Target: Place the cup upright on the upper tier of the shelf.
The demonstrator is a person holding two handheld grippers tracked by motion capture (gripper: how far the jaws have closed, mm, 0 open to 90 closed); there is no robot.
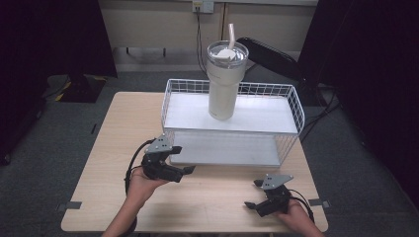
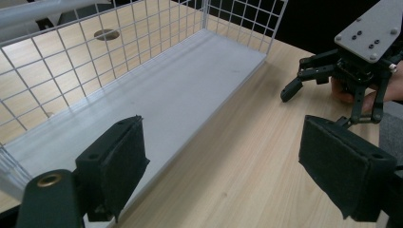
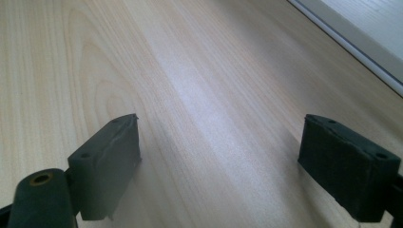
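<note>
Cream tumbler (image 1: pixel 225 84), white wire rack (image 1: pixel 286 94), pale woodgrain table (image 1: pixel 108 148), black grippers

So there's a white wire rack (image 1: pixel 291 101) with two flat shelves, sitting square on the far half of the table. The lower shelf (image 2: pixel 157 95) is a plain pale board, bare, and its front edge lies just beside the grippers. On the top shelf stands a tall cream tumbler (image 1: pixel 225 84), upright, left of centre, with a clear lid and a straw poking up out of it.
</note>
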